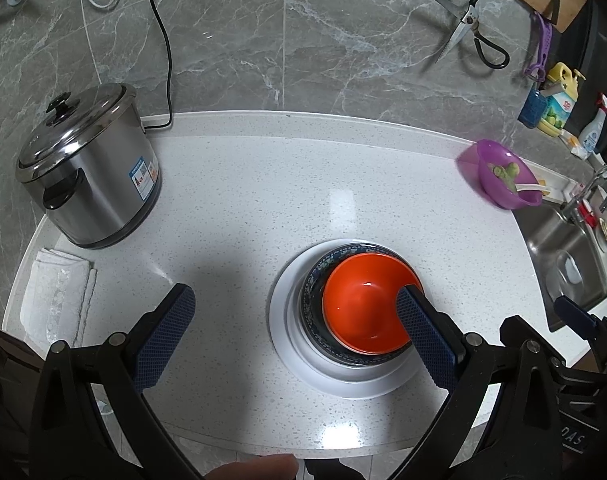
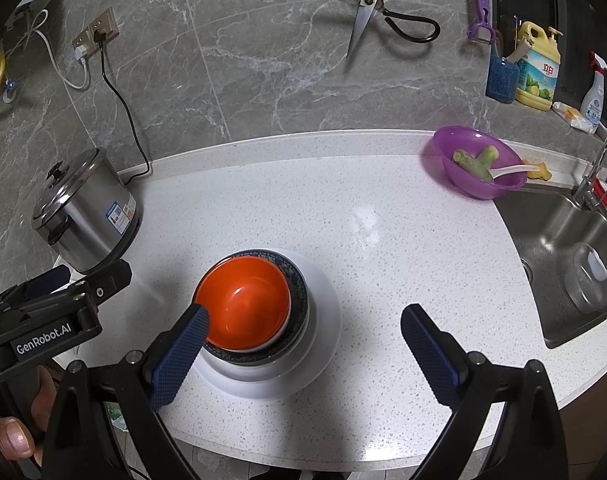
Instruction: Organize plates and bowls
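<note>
An orange bowl (image 1: 363, 304) (image 2: 243, 304) sits nested in a dark blue patterned bowl (image 1: 315, 284) (image 2: 297, 284), which rests on a white plate (image 1: 283, 320) (image 2: 323, 312) on the white counter. My left gripper (image 1: 295, 336) is open; its right finger (image 1: 423, 340) overlaps the orange bowl's near rim, while its left finger stands over bare counter. My right gripper (image 2: 303, 356) is open too; its left finger (image 2: 183, 356) is at the stack's left side. Nothing is held by either. In the right wrist view the left gripper's body (image 2: 43, 320) shows at the left edge.
A steel rice cooker (image 1: 91, 168) (image 2: 87, 212) stands at the back left, a folded white cloth (image 1: 59, 296) in front of it. A purple bowl (image 1: 503, 176) (image 2: 479, 164) with vegetable scraps sits by the sink (image 1: 571, 264) (image 2: 575, 260) at right. Scissors (image 2: 367, 16) hang on the wall.
</note>
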`<state>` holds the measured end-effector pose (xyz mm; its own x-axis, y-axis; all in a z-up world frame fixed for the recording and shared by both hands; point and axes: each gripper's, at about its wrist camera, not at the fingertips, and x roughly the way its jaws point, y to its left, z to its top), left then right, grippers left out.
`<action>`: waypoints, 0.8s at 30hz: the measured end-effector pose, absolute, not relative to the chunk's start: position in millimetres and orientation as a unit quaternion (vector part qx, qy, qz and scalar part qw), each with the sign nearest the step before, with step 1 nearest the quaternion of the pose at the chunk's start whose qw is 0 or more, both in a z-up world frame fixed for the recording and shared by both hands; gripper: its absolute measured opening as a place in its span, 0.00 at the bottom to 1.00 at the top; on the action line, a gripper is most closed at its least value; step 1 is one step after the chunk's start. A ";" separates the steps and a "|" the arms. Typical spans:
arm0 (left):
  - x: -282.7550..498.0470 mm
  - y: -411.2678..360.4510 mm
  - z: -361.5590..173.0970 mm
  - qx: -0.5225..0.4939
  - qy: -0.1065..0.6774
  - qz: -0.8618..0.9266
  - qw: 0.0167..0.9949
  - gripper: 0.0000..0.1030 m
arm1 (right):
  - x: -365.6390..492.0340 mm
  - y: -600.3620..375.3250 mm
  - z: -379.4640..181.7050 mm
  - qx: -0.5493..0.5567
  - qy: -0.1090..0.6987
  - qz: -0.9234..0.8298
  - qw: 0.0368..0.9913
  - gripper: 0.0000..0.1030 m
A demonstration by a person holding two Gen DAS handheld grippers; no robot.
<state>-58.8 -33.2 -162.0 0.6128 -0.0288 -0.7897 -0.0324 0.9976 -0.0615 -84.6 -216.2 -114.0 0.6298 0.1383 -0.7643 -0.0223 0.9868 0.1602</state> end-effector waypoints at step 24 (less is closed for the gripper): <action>-49.4 -35.2 -162.5 -0.027 0.436 -0.003 0.900 0.99 | -80.8 -217.9 -120.3 0.067 0.434 0.050 0.897 0.96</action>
<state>-49.4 -35.2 -162.5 0.6199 -0.0286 -0.7841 -0.0180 0.9985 -0.0507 -80.8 -217.9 -120.3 0.6181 0.1474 -0.7722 -0.0311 0.9861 0.1634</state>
